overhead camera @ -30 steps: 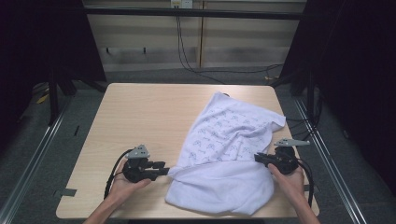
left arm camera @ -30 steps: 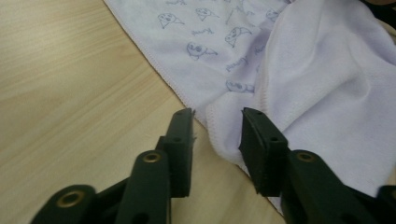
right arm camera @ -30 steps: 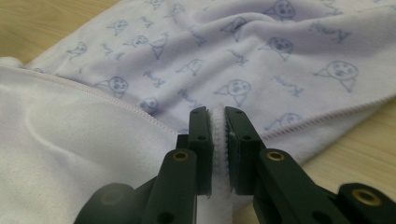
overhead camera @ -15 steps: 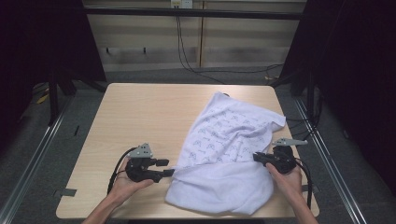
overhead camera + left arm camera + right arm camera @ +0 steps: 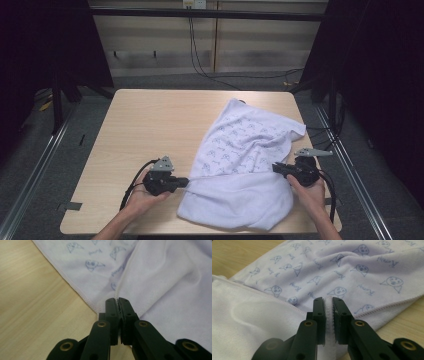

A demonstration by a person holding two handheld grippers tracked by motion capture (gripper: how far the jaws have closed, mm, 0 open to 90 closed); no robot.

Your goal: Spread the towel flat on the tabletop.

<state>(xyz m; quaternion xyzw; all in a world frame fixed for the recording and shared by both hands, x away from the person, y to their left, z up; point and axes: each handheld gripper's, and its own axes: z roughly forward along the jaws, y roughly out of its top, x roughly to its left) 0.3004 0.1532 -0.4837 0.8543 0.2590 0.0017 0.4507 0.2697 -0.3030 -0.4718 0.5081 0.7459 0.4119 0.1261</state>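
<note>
The towel (image 5: 245, 170) is half folded on the tabletop (image 5: 150, 125); its edges are clamped by left gripper (image 5: 184, 182) and right gripper (image 5: 276, 168), whose fingers have just closed; further folding remains.

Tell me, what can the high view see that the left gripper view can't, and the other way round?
High view: the whole wooden table, both hands, and the right gripper pinching the towel's right side. Left gripper view: close up, the left gripper, whose jaws have just been closing, shut on the towel's stitched edge, and little blue drawings. Both: the pale towel lying rumpled on the table.
</note>
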